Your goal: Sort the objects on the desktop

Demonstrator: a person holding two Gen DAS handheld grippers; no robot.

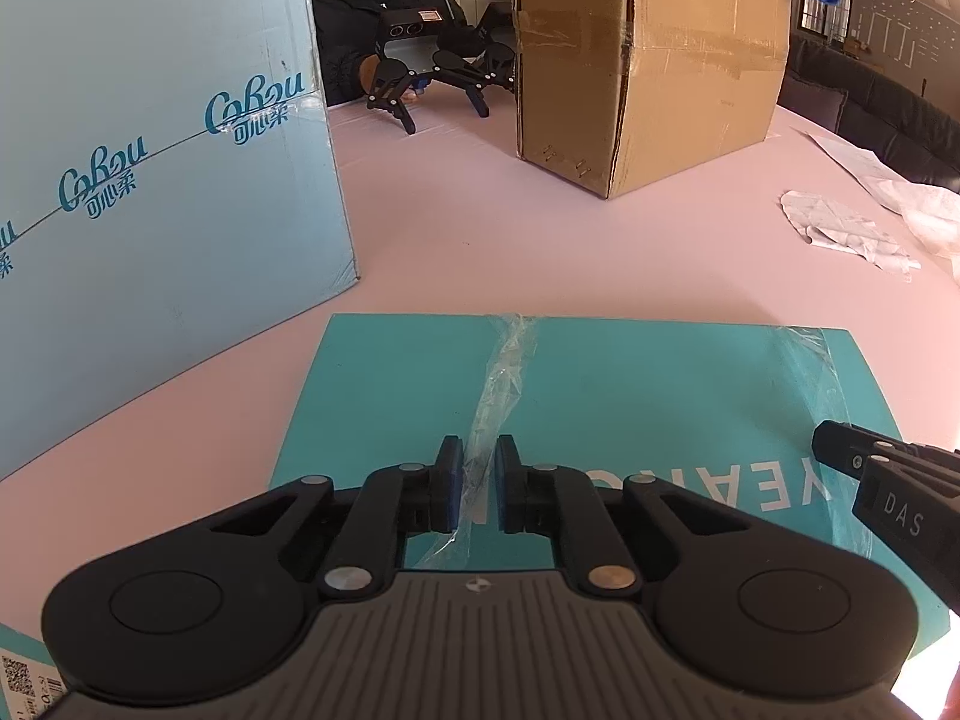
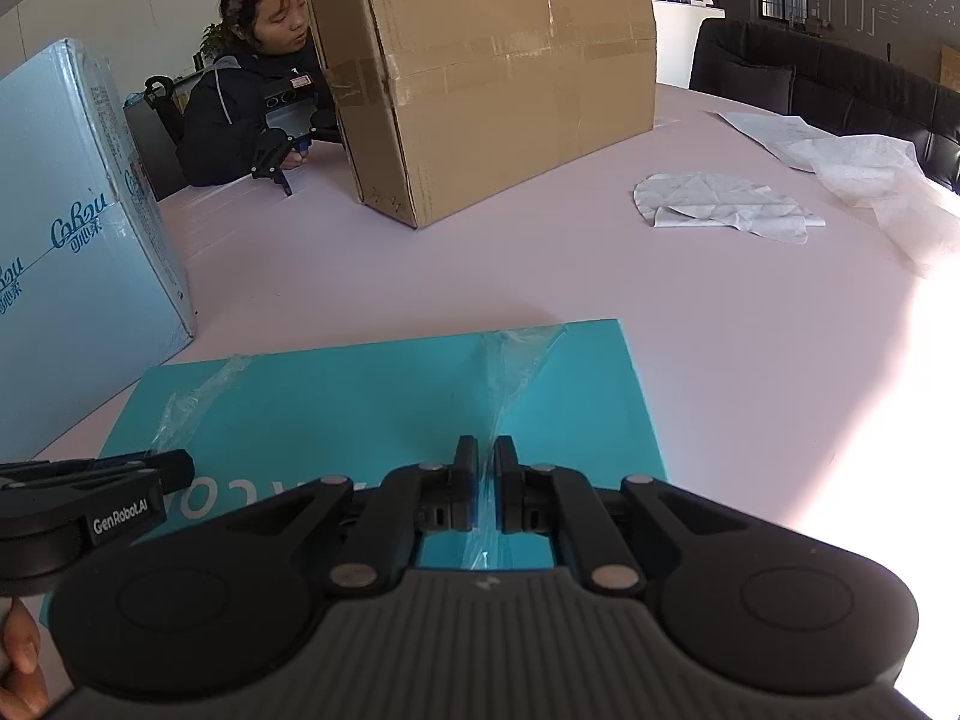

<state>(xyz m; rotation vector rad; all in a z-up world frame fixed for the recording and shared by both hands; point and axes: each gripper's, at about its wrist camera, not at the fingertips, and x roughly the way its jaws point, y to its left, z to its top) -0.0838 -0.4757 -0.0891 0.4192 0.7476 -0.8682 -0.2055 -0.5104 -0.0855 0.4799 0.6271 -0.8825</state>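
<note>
Left wrist view: left gripper (image 1: 480, 483) sits low over a flat teal box (image 1: 630, 384) at the table's (image 1: 480, 240) near edge, jaws nearly together, pinching a loose strip of clear tape (image 1: 501, 384) that runs straight ahead toward the box's far edge. Pale blue carton (image 1: 150, 180) left, brown carton (image 1: 648, 60) far centre.

Right wrist view: right gripper (image 2: 486, 483) likewise, jaws almost pressed together on another tape strip (image 2: 516, 372), also running away from it. Both grippers equally near the box; crumpled paper (image 2: 720, 204) lies far right.
</note>
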